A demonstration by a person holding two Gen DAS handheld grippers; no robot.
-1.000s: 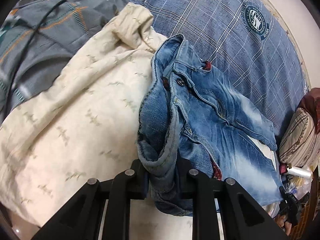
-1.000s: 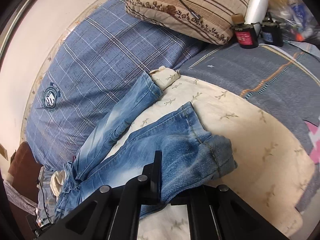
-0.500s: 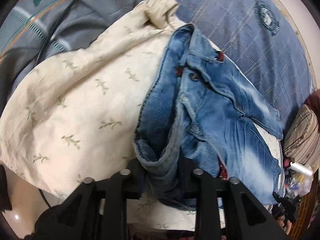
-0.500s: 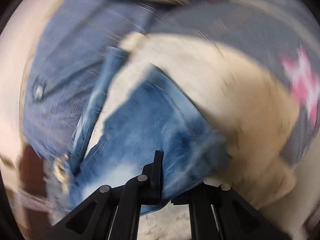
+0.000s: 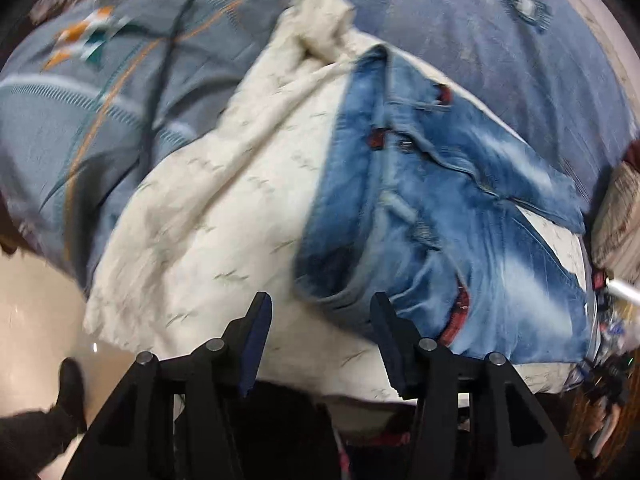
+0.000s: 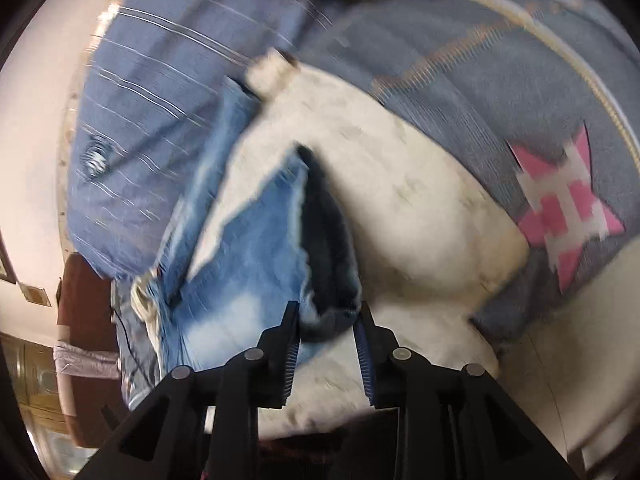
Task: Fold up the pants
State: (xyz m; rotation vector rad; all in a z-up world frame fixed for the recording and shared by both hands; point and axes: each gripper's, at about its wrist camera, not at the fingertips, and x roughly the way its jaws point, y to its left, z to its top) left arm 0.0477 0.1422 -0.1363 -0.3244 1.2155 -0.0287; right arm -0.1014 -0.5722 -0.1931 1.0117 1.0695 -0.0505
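Faded blue jeans [image 5: 440, 208] lie on a cream leaf-print cloth [image 5: 208, 208] on the bed, waist end nearest the left wrist camera. My left gripper [image 5: 320, 320] hangs just in front of the folded waistband, its jaws opening, and the denim touches neither pad. In the right wrist view the jeans [image 6: 248, 248] show a leg folded back with the dark inside of its hem facing up. My right gripper [image 6: 328, 328] has its jaws opening, with the hem bunched loosely between the fingertips. Both views are motion-blurred.
Under the cream cloth [image 6: 420, 208] lie a blue plaid sheet [image 5: 480, 40] and a grey patterned quilt [image 5: 100, 120] with a pink star [image 6: 568, 208]. A striped pillow [image 5: 616, 216] and small bottles sit at the bed's far end. Pale floor [image 5: 36, 312] and a person's shoe [image 5: 72, 384] show at lower left.
Both grippers, shut on the denim a second ago, have opened and let it go. The left one pulled back from the waistband; the right one swung and tilted down over the folded leg.
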